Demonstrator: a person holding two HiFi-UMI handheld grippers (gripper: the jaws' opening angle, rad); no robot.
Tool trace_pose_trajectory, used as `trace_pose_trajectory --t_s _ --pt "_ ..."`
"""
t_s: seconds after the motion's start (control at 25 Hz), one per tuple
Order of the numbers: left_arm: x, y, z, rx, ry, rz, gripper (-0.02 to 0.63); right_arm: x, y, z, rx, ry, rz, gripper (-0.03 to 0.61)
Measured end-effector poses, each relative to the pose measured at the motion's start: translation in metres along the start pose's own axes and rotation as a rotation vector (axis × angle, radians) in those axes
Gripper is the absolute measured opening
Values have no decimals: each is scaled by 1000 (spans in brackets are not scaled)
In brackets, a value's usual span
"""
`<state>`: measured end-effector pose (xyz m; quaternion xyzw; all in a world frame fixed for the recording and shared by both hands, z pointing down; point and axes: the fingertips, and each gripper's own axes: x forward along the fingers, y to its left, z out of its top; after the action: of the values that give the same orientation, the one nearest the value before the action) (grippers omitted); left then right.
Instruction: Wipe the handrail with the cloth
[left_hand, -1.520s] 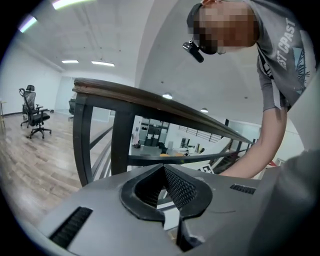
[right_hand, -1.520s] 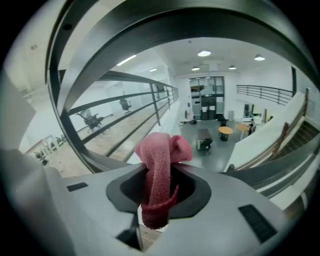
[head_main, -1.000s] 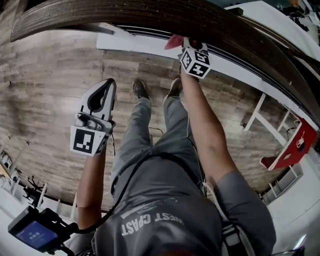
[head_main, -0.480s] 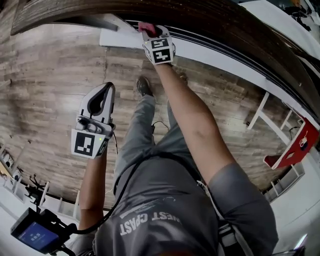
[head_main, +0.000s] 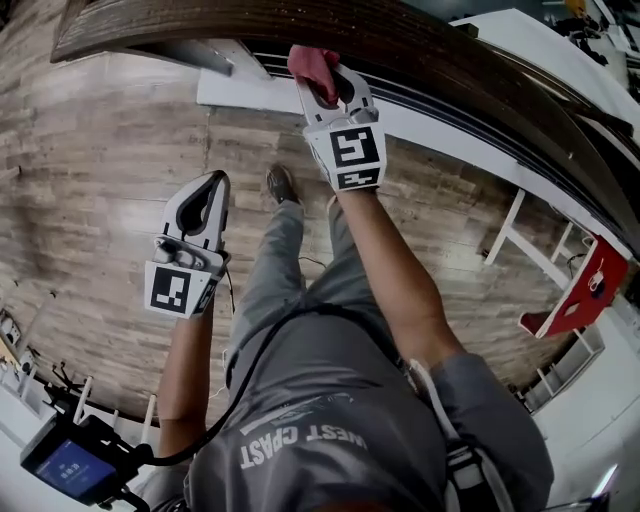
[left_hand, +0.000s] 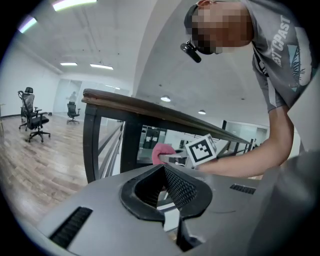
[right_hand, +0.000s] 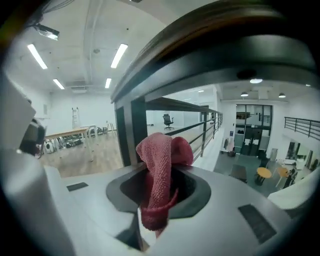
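Cloth is clamped between the jaws of the right gripper just under the handrail, against which it should be pressed firmly and drawn along in even strokes, the left gripper, jaws together and empty, being held clear.

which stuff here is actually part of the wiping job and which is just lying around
In the job: cloth, gripped in the right tool; handrail.
Just about: left tool, shut and empty; office chairs; red board.
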<state>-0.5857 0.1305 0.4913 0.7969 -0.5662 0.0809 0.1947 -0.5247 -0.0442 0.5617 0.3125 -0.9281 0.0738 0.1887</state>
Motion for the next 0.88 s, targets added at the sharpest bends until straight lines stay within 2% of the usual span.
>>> trace_pose_trajectory --t_s 0.08,0.16,0.24,0.32,0.6,0.8,0.88 --pt "2 0 1 3 -4 -1 6 19 -4 1 -53 80 -11 81" --pt "5 -1 3 12 -7 -4 6 40 -6 -16 -91 187 9 81" --pt "7 -1 4 20 -7 -7 6 40 -17 -27 -63 214 -2 81" --pt "8 0 4 23 -9 -9 6 21 -43 -39 0 210 -52 81" --pt "18 -6 8 30 -14 -36 6 -106 -197 -96 192 232 -363 81" --pt "32 -16 19 29 -48 -73 6 -194 -292 -135 211 310 -612 81" --pt "36 -20 20 37 -30 -80 6 -211 -300 -136 183 345 -670 81"
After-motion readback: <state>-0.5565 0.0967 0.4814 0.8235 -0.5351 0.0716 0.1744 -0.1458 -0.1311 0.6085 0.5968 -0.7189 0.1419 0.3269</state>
